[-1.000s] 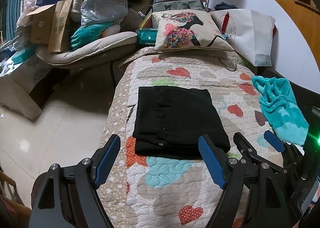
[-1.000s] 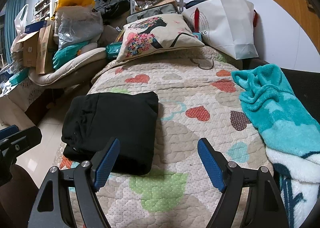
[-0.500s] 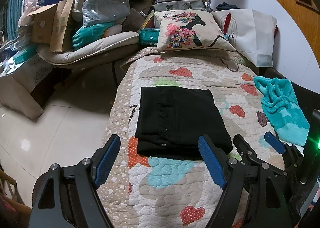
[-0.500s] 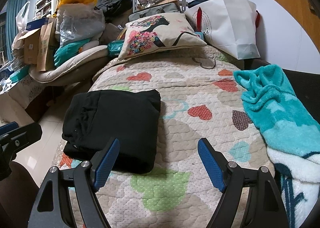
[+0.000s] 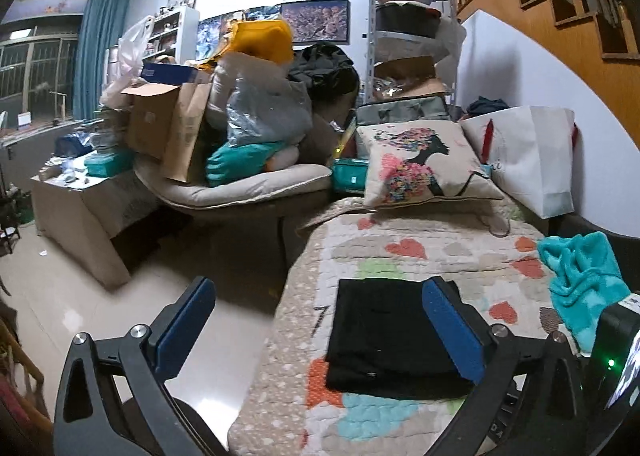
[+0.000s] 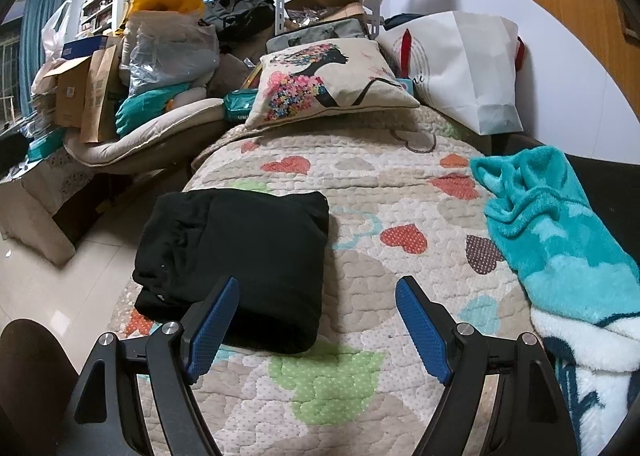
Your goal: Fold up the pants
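Between the spread blue pads of the right hand-held gripper (image 6: pixel 318 330), nothing is held; just ahead and to its left lie the black pants (image 6: pixel 240 256), folded into a compact block on the heart-print quilt (image 6: pixel 360 396). The left hand-held gripper (image 5: pixel 320 330) is likewise released, raised, with the pants ahead and to its right (the right one looks nearer). The block's long axis runs away from both. A teal blanket (image 6: pixel 552 232) lies well right.
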### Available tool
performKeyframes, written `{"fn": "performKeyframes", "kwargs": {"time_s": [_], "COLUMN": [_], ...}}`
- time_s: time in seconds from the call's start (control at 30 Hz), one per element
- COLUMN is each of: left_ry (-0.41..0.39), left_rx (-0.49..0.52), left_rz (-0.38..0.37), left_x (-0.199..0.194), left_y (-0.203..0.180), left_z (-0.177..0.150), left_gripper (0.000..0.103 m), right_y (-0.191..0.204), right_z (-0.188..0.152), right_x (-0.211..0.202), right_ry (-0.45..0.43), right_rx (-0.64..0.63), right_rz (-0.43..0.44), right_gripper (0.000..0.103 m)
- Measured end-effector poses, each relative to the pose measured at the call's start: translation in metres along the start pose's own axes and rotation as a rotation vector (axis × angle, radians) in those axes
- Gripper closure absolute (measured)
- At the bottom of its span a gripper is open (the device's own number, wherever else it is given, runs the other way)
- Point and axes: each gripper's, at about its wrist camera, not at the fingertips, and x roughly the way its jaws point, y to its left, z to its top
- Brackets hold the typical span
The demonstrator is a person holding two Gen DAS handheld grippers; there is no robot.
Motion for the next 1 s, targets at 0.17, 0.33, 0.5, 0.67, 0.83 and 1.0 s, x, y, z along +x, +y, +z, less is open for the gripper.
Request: {"fn": "performKeyframes", "kwargs": {"time_s": [0.17, 0.33, 0.5, 0.67, 0.83, 1.0], "left_ry": [0.093, 0.234, 0.302, 0.329, 0.352, 0.386], "left_rx": [-0.031, -0.042, -0.007, -0.024, -0.048, -0.069], "left_rz": [-0.082, -0.122, -0.131, -0.161, -0.165, -0.153], "left_x": [0.013, 0.035, 0.048, 0.055, 0.064, 0.07], "left_y": [0.007, 0.007, 0.0, 0.001, 0.008, 0.013], "left_z": [0.001, -0.011, -0.024, -0.026, -0.025, -0.027], "left_gripper": [0.0, 0.0, 0.0, 0.0, 0.0, 0.0], "right_y": [0.001, 0.004, 0.011, 0.013, 0.011, 0.013], "right_z": [0.0, -0.003, -0.005, -0.007, -0.008, -0.009], "right_x": [-0.001, 0.001, 0.002, 0.006, 0.01, 0.012], "right_ry": [0.0, 0.022, 0.029, 0.046, 0.063, 0.078], "right_rx": [-0.003, -0.01, -0.039, -0.038, -0.021, -0.023], "right_rz": [0.005, 0.04, 0.061, 0.068, 0.074, 0.084], "right_gripper": [0.018, 0.016, 0.016, 0.015, 0.015, 0.015]}}
